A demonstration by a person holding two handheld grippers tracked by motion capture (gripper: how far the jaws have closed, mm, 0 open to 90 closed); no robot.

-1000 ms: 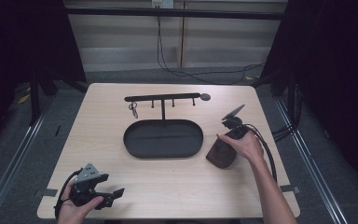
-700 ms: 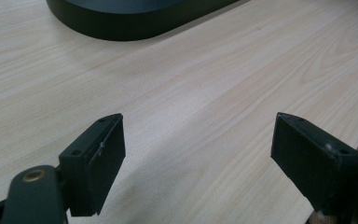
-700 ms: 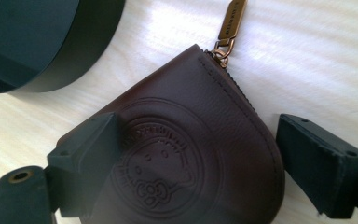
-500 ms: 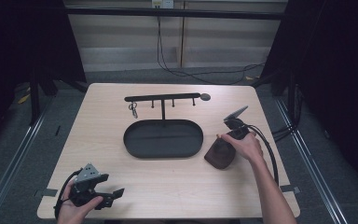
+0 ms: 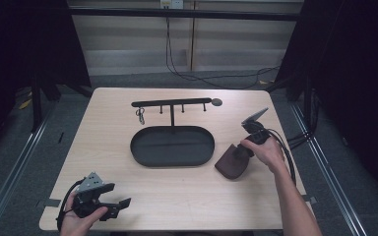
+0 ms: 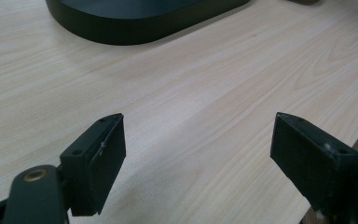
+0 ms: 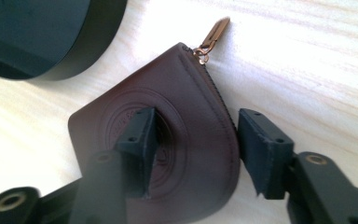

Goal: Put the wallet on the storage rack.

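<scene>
Pouch (image 7: 168, 154), brown leather with a zipper, lies flat on the table (image 5: 187, 196) beside the black tray (image 5: 172, 146). Right gripper (image 7: 193, 149) straddles its zipper edge; its jaws have just been closing, one on top, one beside it, not yet pinching. Left gripper (image 6: 198, 154) rests open, far off.

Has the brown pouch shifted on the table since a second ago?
No. The brown pouch lies at the same spot right of the black tray; the right gripper fingers have just been closing around it.

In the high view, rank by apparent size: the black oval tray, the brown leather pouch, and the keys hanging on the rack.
1. black oval tray, clearly the largest.
2. brown leather pouch, much smaller; the right claw partly covers it.
3. keys, tiny, hanging from the rack farther from the camera, which shrinks them a little.
</scene>
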